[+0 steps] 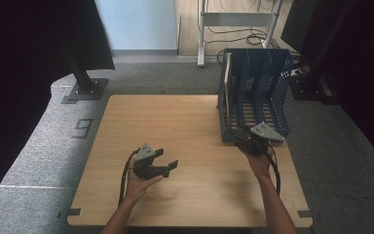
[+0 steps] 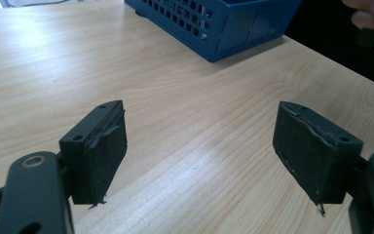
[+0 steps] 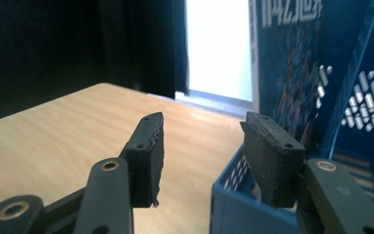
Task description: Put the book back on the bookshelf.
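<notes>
A: Right gripper?
B: At the front corner of the blue file rack on the counter; jaws released, straddling its low wall. A book stands inside.
A: Left gripper?
B: Jaws released, over bare wood.

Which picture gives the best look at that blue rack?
The high view: the whole blue rack stands on the table's right side, dividers visible. The left gripper view catches one low corner; the right gripper view sees its front wall and a book inside.

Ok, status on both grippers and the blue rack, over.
Left gripper open, empty over the table. Right gripper open at blue file rack, near its book. Nothing in the way.
</notes>
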{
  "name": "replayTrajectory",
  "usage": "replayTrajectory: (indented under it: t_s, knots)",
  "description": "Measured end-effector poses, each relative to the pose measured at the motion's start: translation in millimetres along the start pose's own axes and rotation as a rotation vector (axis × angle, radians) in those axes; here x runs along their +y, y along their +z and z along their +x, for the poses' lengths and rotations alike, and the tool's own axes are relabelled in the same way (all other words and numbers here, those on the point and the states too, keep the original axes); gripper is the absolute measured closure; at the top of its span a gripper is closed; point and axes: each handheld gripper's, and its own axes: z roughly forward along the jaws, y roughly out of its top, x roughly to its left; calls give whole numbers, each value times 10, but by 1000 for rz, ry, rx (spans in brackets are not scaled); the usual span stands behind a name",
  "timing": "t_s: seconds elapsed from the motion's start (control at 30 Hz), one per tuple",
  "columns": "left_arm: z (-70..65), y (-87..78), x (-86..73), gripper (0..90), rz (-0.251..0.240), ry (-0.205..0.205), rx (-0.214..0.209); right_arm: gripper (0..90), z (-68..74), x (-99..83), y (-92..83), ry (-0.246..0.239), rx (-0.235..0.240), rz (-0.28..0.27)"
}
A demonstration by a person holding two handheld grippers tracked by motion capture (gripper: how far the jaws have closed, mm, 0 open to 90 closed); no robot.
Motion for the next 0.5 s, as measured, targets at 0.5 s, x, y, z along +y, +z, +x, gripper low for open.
replayTrajectory:
  t_s: [0.5]
  knots:
    - [16, 45, -109, 205, 17, -21, -7, 472, 69, -440, -262, 32, 45, 70]
